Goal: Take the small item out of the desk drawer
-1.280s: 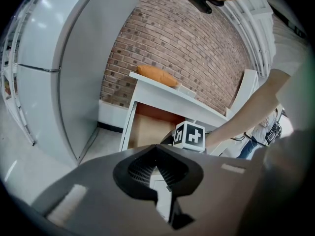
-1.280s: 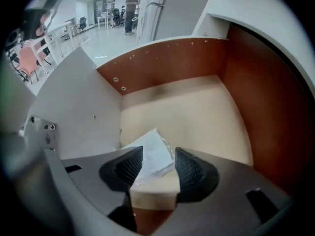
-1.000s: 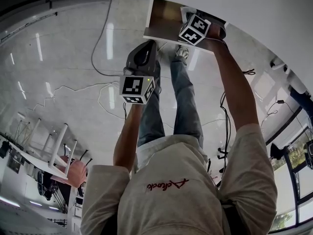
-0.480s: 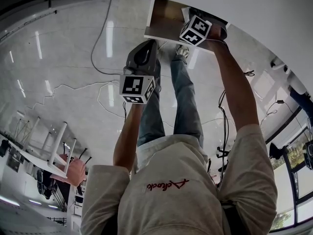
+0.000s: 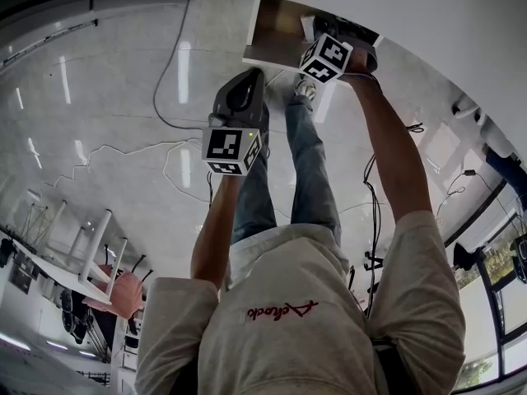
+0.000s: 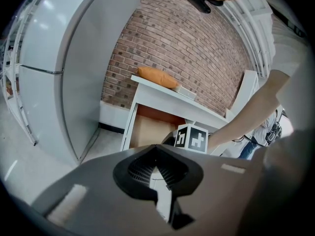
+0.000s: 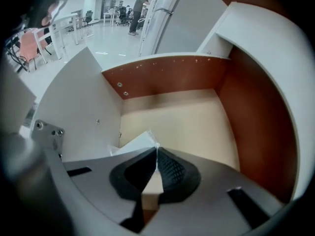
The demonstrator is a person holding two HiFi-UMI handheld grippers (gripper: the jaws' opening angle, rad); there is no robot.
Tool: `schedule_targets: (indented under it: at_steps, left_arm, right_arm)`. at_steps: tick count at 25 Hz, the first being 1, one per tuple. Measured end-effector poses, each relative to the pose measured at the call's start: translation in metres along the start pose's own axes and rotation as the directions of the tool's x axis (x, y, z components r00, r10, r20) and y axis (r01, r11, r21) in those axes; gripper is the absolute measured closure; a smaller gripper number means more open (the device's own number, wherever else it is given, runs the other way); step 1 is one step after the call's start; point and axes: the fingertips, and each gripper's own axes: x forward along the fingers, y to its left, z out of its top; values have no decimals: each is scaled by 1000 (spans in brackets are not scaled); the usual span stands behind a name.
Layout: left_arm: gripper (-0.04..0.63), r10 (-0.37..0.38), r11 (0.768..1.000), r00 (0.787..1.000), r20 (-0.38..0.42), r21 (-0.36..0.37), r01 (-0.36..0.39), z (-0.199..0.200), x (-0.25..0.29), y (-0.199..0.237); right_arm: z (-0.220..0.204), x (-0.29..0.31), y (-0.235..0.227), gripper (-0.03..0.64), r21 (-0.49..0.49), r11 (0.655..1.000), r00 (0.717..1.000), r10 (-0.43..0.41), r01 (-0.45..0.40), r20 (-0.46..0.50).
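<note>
The desk drawer stands pulled out, with a pale floor and brown inner walls. My right gripper reaches down into it near the left wall; its marker cube shows over the drawer's front. Its jaws are closing tight, and a small white packet is pinched between the tips, its corner sticking out to the left. My left gripper hangs in the air in front of the drawer, shut on nothing. In the left gripper view the drawer shows below the white desk top.
An orange object lies on the desk, which stands against a brick wall. A tall white cabinet is left of the desk. Cables run across the glossy floor. White tables and chairs stand behind the person.
The right gripper's marker cube has shifted slightly and turned over the drawer. The left gripper has stayed where it was.
</note>
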Motion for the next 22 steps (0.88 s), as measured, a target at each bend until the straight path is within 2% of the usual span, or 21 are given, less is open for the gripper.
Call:
schedule_targets:
  at_steps: [6, 11, 14, 18, 20, 22]
  left_arm:
    - [586, -8, 1000, 1000, 20, 6, 8, 9, -8, -7]
    - [586, -13, 1000, 999, 32, 14, 13, 18, -13, -10]
    - [586, -13, 1000, 999, 37, 19, 12, 21, -17, -12]
    - [586, -12, 1000, 999, 50, 29, 11, 29, -21, -18]
    - [586, -12, 999, 999, 52, 32, 11, 32, -22, -21]
    - [586, -18, 999, 998, 54, 39, 16, 35, -21, -24]
  right_arm:
    - [9, -27, -2, 601, 6, 998, 997, -66, 66, 38]
    - [12, -44, 0, 602, 10, 997, 995, -82, 82, 51]
    - [14, -56, 1, 603, 44, 996, 994, -86, 83, 66]
    - [16, -80, -6, 603, 199, 977, 988, -104, 80, 116]
    - [16, -94, -9, 603, 318, 946, 982, -119, 67, 146]
    - [15, -108, -12, 603, 433, 900, 974, -143, 55, 175]
